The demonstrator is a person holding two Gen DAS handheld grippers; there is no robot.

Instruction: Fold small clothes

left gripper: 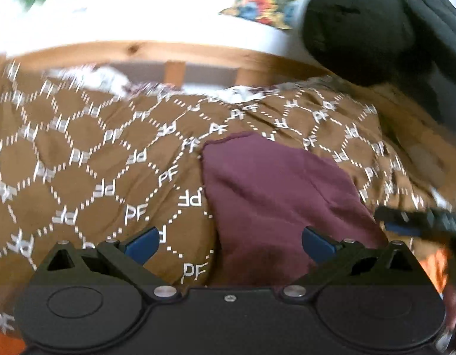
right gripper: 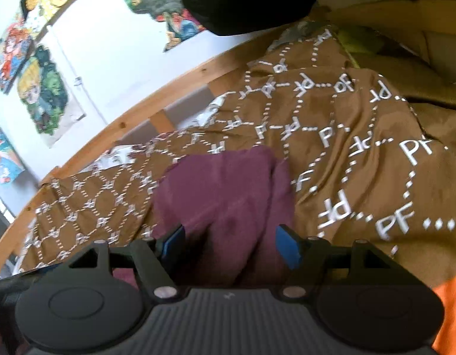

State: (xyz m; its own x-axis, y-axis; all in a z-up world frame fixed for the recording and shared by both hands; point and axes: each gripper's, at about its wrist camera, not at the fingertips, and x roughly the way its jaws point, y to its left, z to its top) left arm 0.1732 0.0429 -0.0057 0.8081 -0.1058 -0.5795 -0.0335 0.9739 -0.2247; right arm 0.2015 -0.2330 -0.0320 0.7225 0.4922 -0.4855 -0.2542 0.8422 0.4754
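**Where things lie on the bed**

A folded garment (left gripper: 275, 195) lies on a patterned bedspread (left gripper: 80, 159), which covers the bed in front of a wooden bed rail (left gripper: 145, 50). Behind the rail stands a wall (right gripper: 109, 59) with posters (right gripper: 41, 94) on it. A dark cushion (left gripper: 355, 29) sits at the far right (partly over the rail). The garment lies ahead of both grippers.
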